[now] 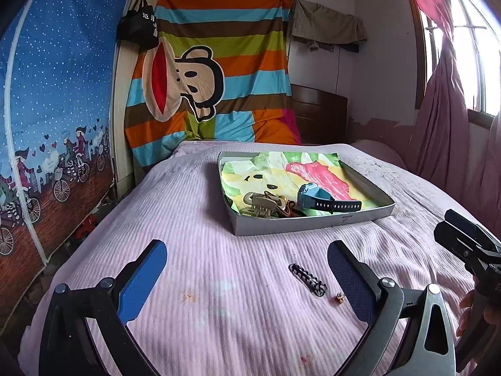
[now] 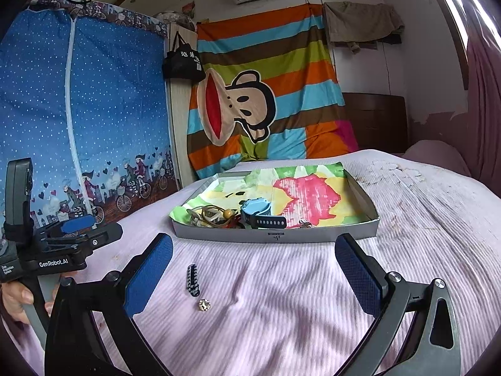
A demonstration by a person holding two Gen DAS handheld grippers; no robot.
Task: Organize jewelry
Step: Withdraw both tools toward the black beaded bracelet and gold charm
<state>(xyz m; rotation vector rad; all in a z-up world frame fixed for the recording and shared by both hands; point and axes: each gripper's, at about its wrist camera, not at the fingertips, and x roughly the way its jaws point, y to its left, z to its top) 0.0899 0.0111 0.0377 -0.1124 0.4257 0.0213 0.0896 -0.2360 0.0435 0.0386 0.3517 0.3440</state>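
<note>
Two loose pieces lie on the bed (image 1: 219,266) in the left wrist view: one dark braided hair clip (image 1: 307,279) and, just beside it, one small gold stud (image 1: 340,298). Both sit between the pads of the left gripper (image 1: 247,282), nearer the right pad; jaws spread wide, nothing held. One shallow box (image 1: 310,224) lined with a coloured cloth sits farther up the bed. Inside it: one blue watch (image 1: 316,199), one beige claw clip (image 1: 260,206), plus a tangle of hair ties, count unclear. Right gripper shows only as a black linkage at the right edge.

Right wrist view: right gripper (image 2: 253,275) also spread wide, empty, aimed at the box (image 2: 275,235). One hair clip (image 2: 192,280) and one stud (image 2: 204,305) lie just inside its left pad, apart from it. Watch (image 2: 261,214) sits near the front wall of the box with the hair ties and claw clip to its left; one small metallic piece to its right, too small to name. Left gripper (image 2: 78,223) visible at left, held by a hand (image 2: 15,297).

Step, as judged: between picks, two items left to collect. Next move calls for lowering one gripper over the hair clip or stud, pinching low against soft fabric, then carrying it to the box. Stud is tiny and may slip.
</note>
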